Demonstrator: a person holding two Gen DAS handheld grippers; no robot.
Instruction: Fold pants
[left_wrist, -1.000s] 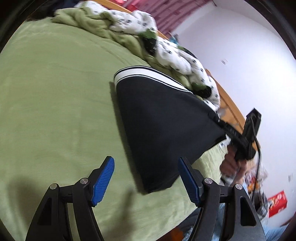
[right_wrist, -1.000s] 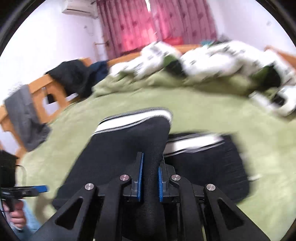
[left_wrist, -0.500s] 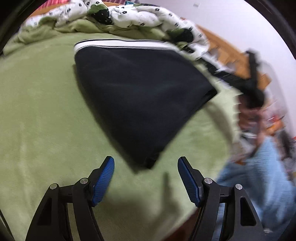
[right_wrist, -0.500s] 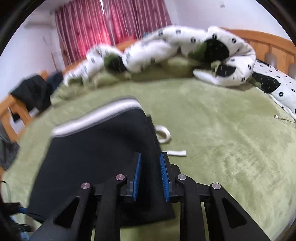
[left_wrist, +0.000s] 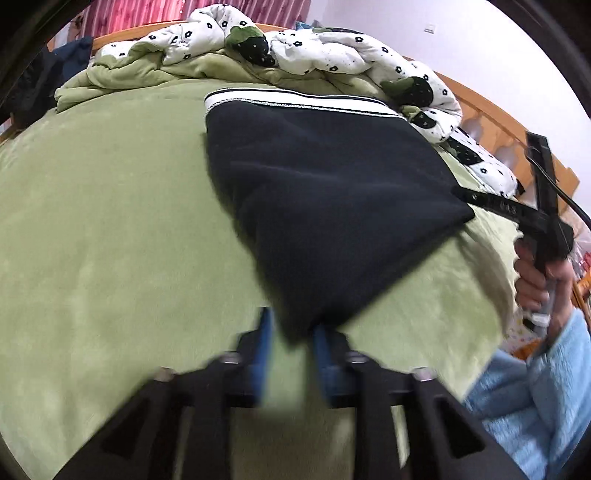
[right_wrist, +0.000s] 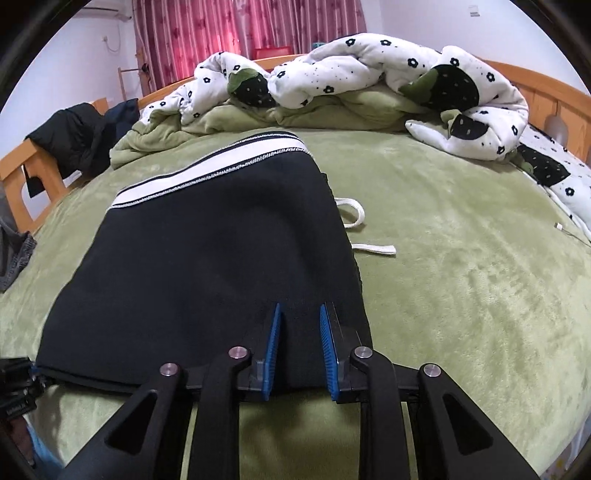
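Observation:
Black pants (left_wrist: 325, 192) with a white striped waistband (left_wrist: 295, 99) lie folded flat on the green blanket (left_wrist: 110, 229). My left gripper (left_wrist: 291, 321) is blurred; its jaws are closing, and the near corner of the pants sits between the blue pads without being pinched. In the right wrist view the pants (right_wrist: 207, 266) spread ahead, with a white drawstring (right_wrist: 354, 218) lying beside them. My right gripper (right_wrist: 300, 308) rests over the near right edge. Its jaws are opening, and the cloth lies flat under the parted pads.
A white flowered quilt (right_wrist: 351, 70) is heaped along the far side against the wooden bed frame (right_wrist: 554, 96). Dark clothes (right_wrist: 74, 136) hang on the left rail, with a grey garment (right_wrist: 11, 254) below. A hand (left_wrist: 532, 273) and light-blue sleeve (left_wrist: 535, 387) are at the bed's right edge.
The right gripper lowered the pants' fold onto the bed and its pads parted off the cloth. The left gripper swung to the near corner and its jaws narrowed around it.

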